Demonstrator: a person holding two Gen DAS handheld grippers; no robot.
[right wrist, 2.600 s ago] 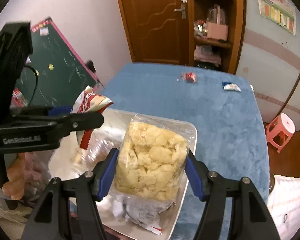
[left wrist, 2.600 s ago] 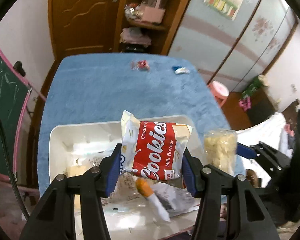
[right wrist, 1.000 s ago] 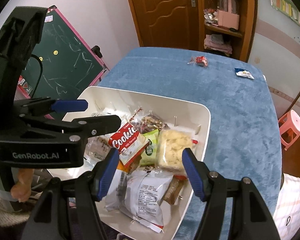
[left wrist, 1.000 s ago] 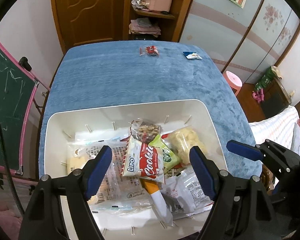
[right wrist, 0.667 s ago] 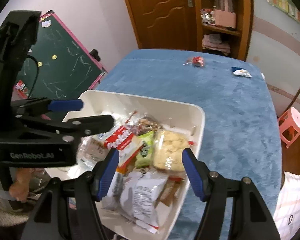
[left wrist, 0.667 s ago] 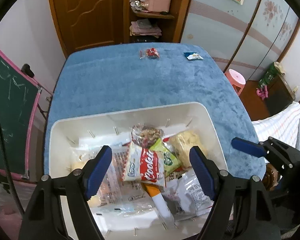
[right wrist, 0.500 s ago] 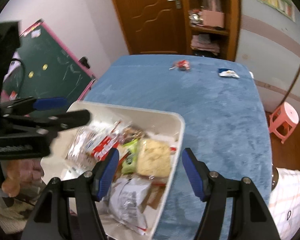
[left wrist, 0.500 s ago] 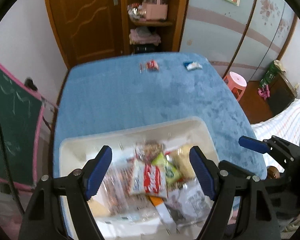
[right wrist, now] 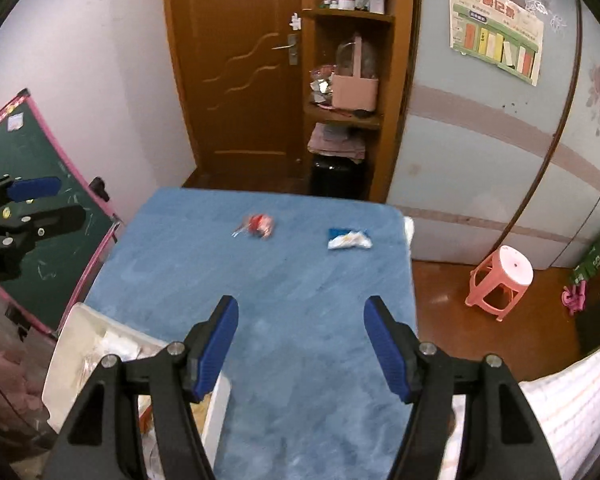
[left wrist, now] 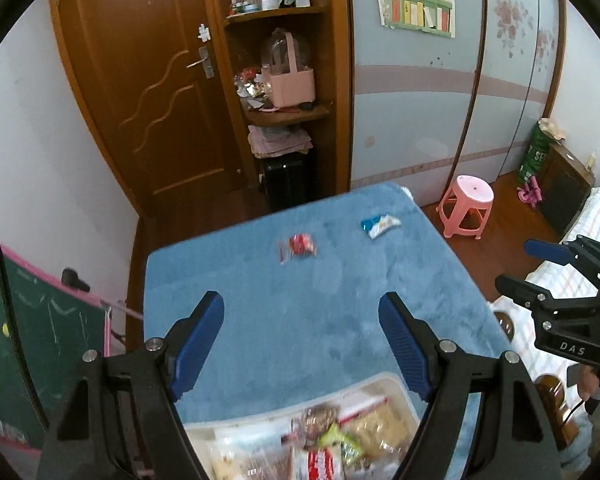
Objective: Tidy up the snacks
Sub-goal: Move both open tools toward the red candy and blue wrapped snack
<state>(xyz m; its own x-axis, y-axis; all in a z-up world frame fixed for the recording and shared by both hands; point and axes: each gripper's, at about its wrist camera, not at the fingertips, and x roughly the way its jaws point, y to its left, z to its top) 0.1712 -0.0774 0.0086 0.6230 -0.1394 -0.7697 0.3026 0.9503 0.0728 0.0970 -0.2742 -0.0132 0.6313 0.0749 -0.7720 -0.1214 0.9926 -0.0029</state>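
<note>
left gripper (left wrist: 301,340) is seen with jaws spread wide, nothing between the blue pads (left wrist: 198,340); only bare blue cloth is framed between them. right gripper (right wrist: 301,346) is likewise wide open and empty, pads (right wrist: 384,346) apart over the cloth.

landmark taken: white bin (left wrist: 396,386).
- bin is seen at the bottom of the left wrist view, directly below the left gripper's fingers, sitting on the blue tablecloth (left wrist: 300,304). it is packed with snack packets: a red-and-white cookie pack (left wrist: 318,464), a green packet (left wrist: 338,440) beside it, a pale yellow crumbly pack (left wrist: 380,424) toward the bin's right wall. contents are blurred, no more can be told.
- in the right wrist view the bin (right wrist: 70,340) is seen at lower left, partly covered by the right gripper's left finger.
- beyond the bin, well apart from it near the cloth's far edge, two loose snacks are left on the cloth: a small red-wrapped snack (left wrist: 298,246) and a blue-and-white packet (left wrist: 380,226) further right. same pair is seen from the right wrist: red (right wrist: 260,224), blue-and-white (right wrist: 348,240).
- right of the bin, the right gripper is seen in the left view (left wrist: 548,264), off the table edge.
- past the far-right table corner, a pink stool (left wrist: 466,206) stands on the wood floor.
- left of the bin, a green chalkboard with pink frame (right wrist: 40,216) is seen beside the table.
</note>
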